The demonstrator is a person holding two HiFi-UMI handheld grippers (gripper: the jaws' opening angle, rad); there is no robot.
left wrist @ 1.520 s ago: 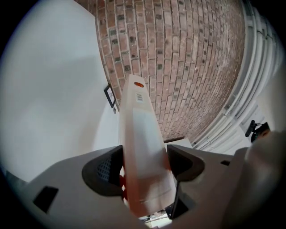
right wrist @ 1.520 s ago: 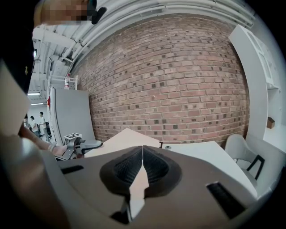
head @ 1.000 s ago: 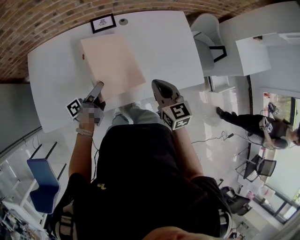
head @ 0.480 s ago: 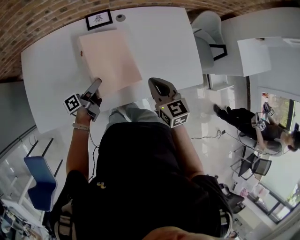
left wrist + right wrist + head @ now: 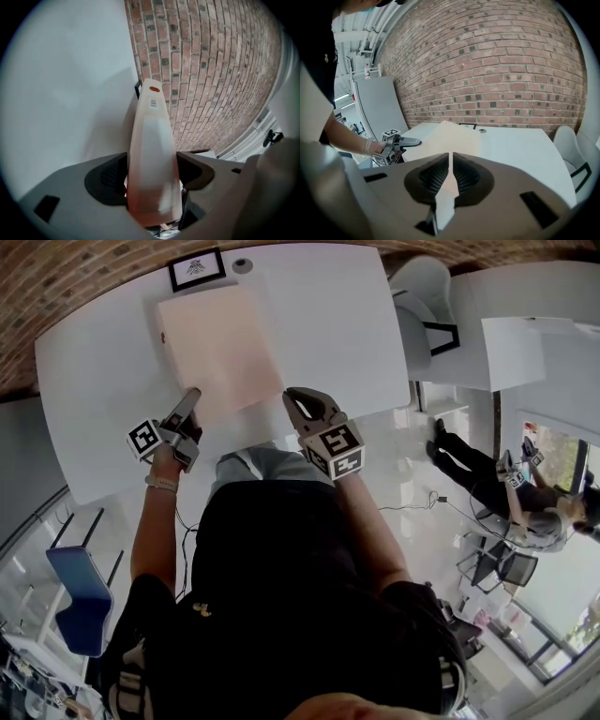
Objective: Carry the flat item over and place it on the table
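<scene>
A flat peach sheet is spread over the white table, near its far side. My left gripper is shut on the sheet's near left corner. In the left gripper view the sheet runs edge-on between the pads, with my left gripper closed on it. My right gripper is shut on the near right corner. In the right gripper view the thin edge of the sheet sits in my right gripper, and the left gripper shows across it. Whether the sheet touches the table I cannot tell.
A small framed card and a round disc sit at the table's far edge by the brick wall. A white chair and a second white table stand to the right. A blue chair is behind left.
Both grippers and the sheet have edged a little forward over the table. The right gripper has shifted slightly left.
</scene>
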